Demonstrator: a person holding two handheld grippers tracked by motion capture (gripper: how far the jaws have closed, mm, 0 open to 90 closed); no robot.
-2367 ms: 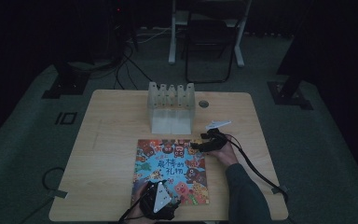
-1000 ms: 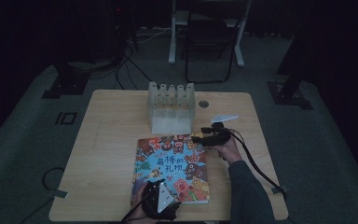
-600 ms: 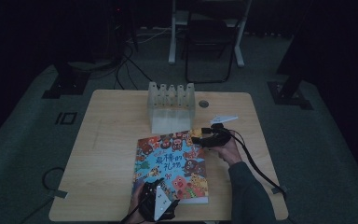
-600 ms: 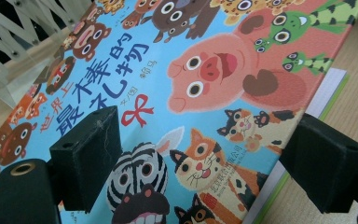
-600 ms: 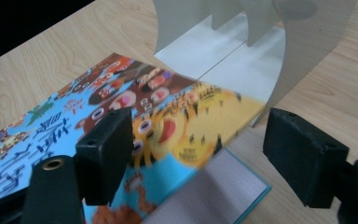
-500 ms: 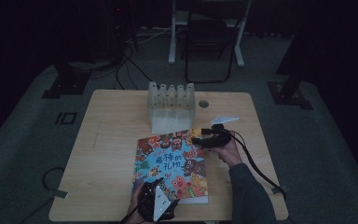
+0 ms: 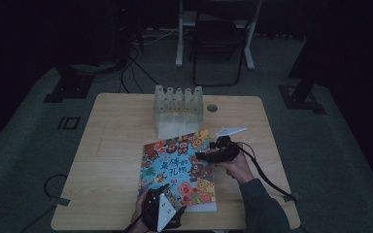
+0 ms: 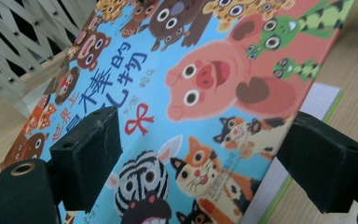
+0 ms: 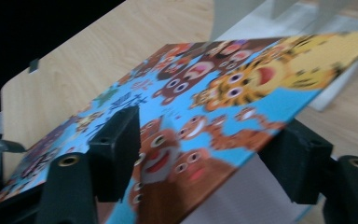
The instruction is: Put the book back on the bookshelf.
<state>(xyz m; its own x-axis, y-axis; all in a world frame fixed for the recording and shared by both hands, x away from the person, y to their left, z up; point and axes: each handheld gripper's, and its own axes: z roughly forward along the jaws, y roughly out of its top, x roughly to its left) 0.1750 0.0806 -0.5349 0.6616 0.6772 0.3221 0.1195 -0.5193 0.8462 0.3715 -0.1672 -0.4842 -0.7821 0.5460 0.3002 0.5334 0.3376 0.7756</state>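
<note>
The picture book [image 7: 179,167] is lying on the table [image 7: 111,160], its far edge just in front of the white slotted rack [image 7: 178,111] and its cover lifting on the right side.

Left gripper [image 7: 161,213]: it is sitting at the book's near edge. In the left gripper view its jaws are standing apart, released, with the cover [image 8: 205,93] between and beyond them; contact cannot be confirmed.

Right gripper [image 7: 212,154]: it is working at the book's right edge. In the right gripper view its jaws are spread either side of the raised cover [image 9: 205,112], with pale pages showing beneath; a clamp is not evident.

Handling judgement: the cover looks stiff and glossy, likely slippery; the book is probably light. The free edge of the cover, away from the spine, is the sensible hold.

Change noted: against the earliest frame, the book is lying nearer the rack and skewed, and the right gripper is now sitting on its right edge rather than at its far right corner.
</note>
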